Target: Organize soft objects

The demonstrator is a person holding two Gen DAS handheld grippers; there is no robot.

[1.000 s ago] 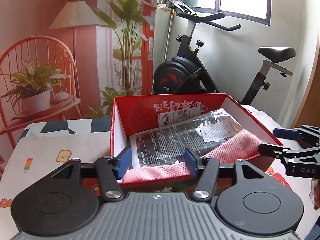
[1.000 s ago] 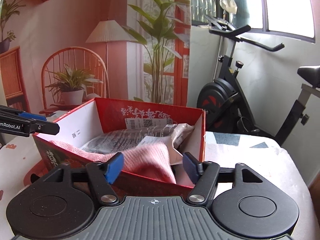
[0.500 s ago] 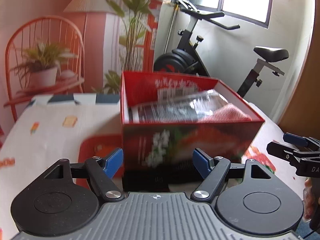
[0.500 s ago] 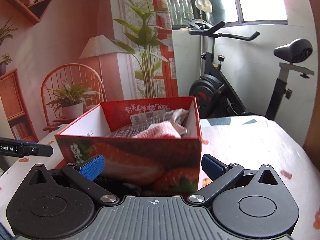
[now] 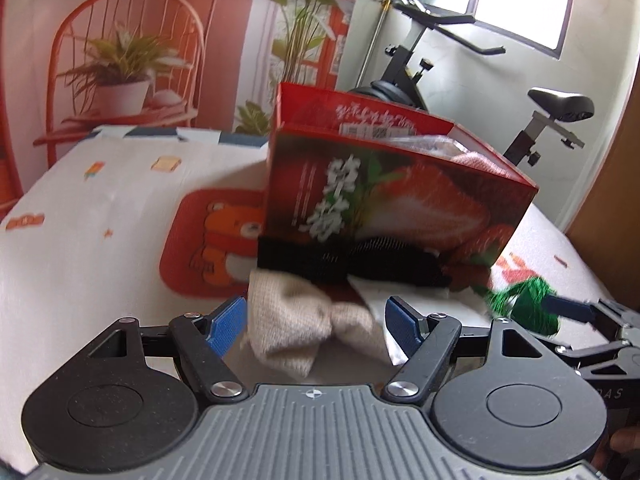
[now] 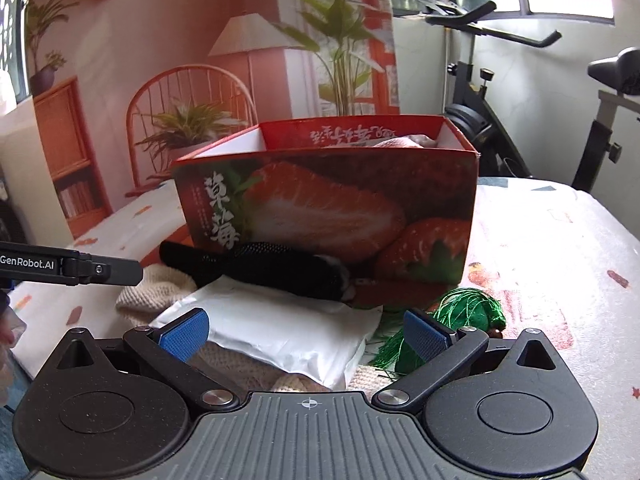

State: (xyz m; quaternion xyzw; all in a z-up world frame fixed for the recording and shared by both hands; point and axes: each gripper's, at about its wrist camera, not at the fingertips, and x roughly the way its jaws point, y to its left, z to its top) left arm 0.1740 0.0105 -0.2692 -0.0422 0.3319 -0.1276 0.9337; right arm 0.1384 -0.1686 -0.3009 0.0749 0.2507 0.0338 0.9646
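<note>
Several soft things lie on the table in front of the red strawberry box [image 6: 328, 216] — a beige knitted cloth [image 5: 304, 328], a white padded pouch [image 6: 280, 332], a black mesh strap [image 6: 264, 264] and a green tassel [image 6: 464, 312]. The left gripper [image 5: 316, 322] is wide open, holding nothing, the beige cloth between its fingers. The right gripper [image 6: 304, 332] is also wide open and empty — the white pouch sits between its fingers.

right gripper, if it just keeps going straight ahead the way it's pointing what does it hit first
Most likely the white soft packet, lying between the open fingers of the right gripper. Behind it come the black strap and the strawberry box; depth is hard to judge.
</note>
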